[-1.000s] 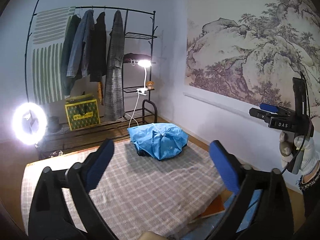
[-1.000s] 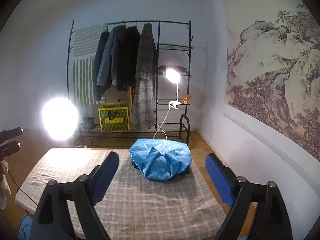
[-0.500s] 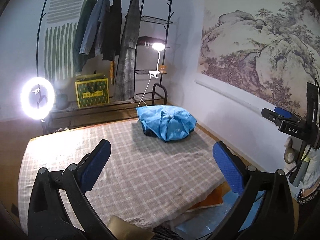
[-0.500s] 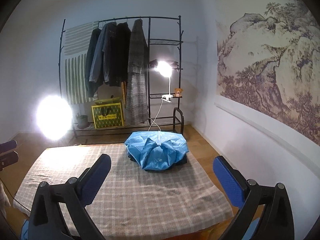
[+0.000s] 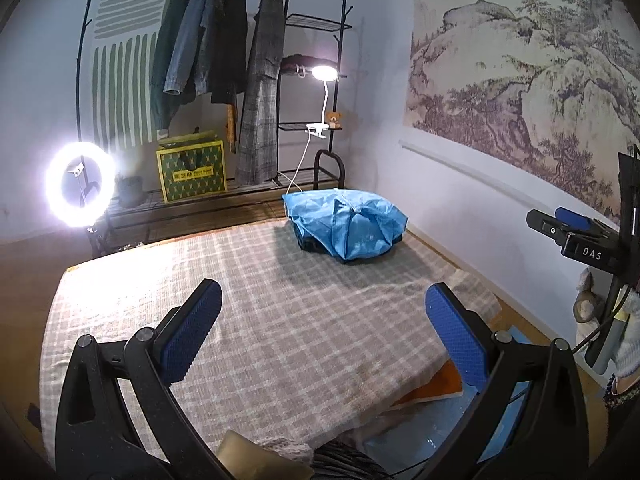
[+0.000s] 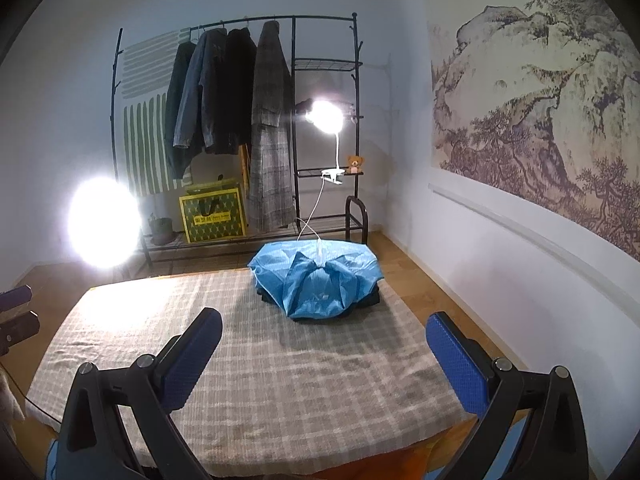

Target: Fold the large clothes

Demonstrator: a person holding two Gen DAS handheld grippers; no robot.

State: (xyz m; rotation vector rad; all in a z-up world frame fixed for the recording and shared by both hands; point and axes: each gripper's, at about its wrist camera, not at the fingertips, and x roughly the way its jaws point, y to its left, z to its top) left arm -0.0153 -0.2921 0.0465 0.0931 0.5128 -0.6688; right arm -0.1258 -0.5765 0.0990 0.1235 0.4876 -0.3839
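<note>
**Both grippers wide apart over checked table, one blue garment bundle at far edge**

Two grippers, each with two blue-padded fingers. Left gripper [image 5: 322, 322]: jaws spread wide, nothing between them, only bare cloth under the gap. Right gripper [image 6: 322, 350]: the same, jaws at full spread after just widening, nothing held. Right gripper also shows from the side in the left view, at 3 o'clock, in a gloved hand [image 5: 624, 340].

One table covered by a grey-and-white checked cloth [image 6: 256, 392]. One crumpled light-blue garment bundle [image 6: 316, 276] sits on it toward the far edge, at 12 o'clock from the right gripper, about 1 o'clock from the left gripper; well apart from both. Dark fabric [image 6: 368, 300] peeks out under the bundle; how many pieces it is, cannot tell.

Behind the table: one black metal clothes rack [image 6: 294, 80]. Four hanging garments [image 6: 224, 92] counted: dark green, denim blue, black, grey plaid coat. One green-striped white wall hanging [image 6: 146, 144] at 10 o'clock. One yellow-and-green patterned bag [image 6: 212, 216] on the rack's bottom shelf, one small dark pot [image 6: 160, 230] just beside it. Two lights: one ring light [image 5: 80, 184] at 9 o'clock, one white clip-on gooseneck lamp [image 6: 326, 118] on the rack. One small brown teddy bear [image 6: 354, 164] on a rack shelf beside the lamp clip. One large landscape mural [image 6: 540, 120] on the wall at 2 o'clock.
</note>
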